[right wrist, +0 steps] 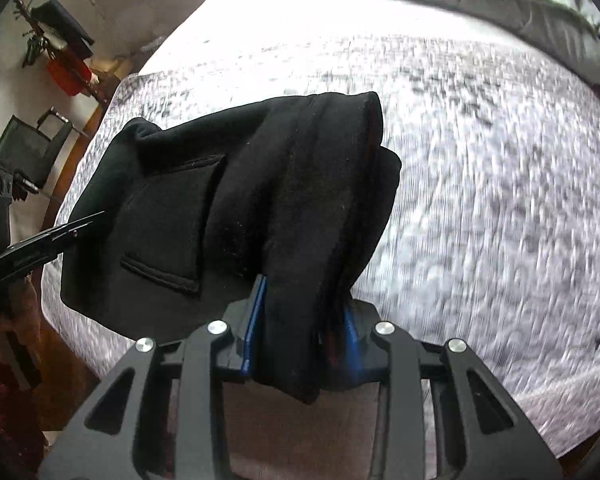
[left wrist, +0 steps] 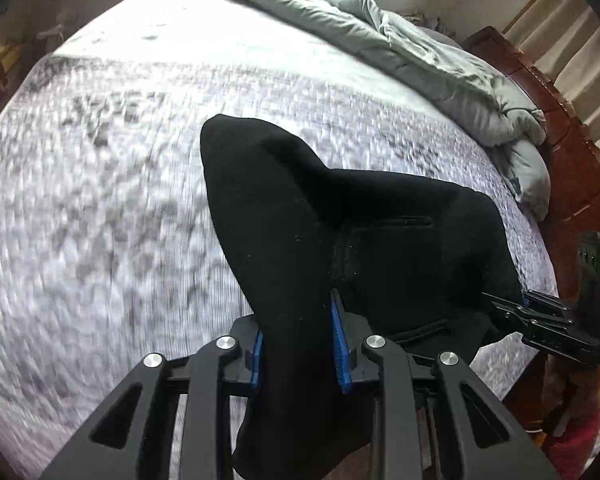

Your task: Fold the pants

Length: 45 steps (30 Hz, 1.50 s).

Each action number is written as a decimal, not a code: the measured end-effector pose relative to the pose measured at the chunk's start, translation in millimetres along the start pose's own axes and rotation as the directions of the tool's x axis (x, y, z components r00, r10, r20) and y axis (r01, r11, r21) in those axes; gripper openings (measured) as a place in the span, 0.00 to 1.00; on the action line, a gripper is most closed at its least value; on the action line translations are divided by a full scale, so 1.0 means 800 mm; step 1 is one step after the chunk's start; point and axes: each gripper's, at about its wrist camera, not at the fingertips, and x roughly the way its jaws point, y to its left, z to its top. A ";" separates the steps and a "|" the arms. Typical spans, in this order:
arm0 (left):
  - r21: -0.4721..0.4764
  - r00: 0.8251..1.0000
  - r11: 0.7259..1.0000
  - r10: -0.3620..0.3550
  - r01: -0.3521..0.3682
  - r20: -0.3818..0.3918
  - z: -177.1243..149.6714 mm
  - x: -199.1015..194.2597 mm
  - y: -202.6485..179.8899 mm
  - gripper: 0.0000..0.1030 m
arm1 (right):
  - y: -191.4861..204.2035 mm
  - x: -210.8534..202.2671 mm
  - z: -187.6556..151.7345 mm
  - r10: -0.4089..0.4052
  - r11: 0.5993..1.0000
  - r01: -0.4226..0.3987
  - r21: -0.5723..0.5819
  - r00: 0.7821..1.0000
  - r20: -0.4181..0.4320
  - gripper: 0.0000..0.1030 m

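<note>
Left wrist view: the left gripper [left wrist: 298, 344] clamps a thick bunch of black pants [left wrist: 340, 232] between its blue pads [left wrist: 339, 356], the fingers narrowed onto the cloth. The garment hangs above a grey-and-white patterned bedspread [left wrist: 100, 200] rather than lying flat on it, a seam and a slit pocket showing on the panel that stretches across to the right gripper [left wrist: 512, 312] at the frame's right edge. A rumpled pale green duvet [left wrist: 420, 52] is pushed to the far side of the bed, against a dark wooden bed frame [left wrist: 572, 168]. One doubled end of the pants rises toward the middle of the bed — already bunched, not yet laid out.

Right wrist view: the right gripper [right wrist: 300, 332] likewise pinches a rolled wad of the pants [right wrist: 228, 184] between its blue pads [right wrist: 256, 328], fingers narrow and full of fabric. A patch pocket faces the camera on the slack panel running left toward the other gripper's fingers [right wrist: 60, 228]. The pants are lifted off the bedspread [right wrist: 480, 180], held at two points near the bed's near edge.

By the look of it the fold is at an early-to-middle stage — cloth gathered and raised, with the laying down, squaring of edges and final folds all left to do
</note>
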 end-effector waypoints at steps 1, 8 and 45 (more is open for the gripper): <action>0.009 1.000 1.000 0.010 -0.010 0.010 0.018 0.004 0.002 0.26 | -0.001 0.002 0.015 0.000 1.000 0.000 0.001 1.000 0.006 0.32; 0.004 1.000 1.000 0.018 -0.017 -0.019 0.059 0.066 0.024 0.27 | -0.036 0.067 0.084 0.037 0.998 -0.036 0.048 0.999 -0.023 0.32; 0.045 0.945 0.944 0.327 -0.328 0.030 -0.051 0.029 -0.001 0.81 | -0.009 0.034 -0.017 -0.138 0.985 0.131 0.111 0.989 0.061 0.82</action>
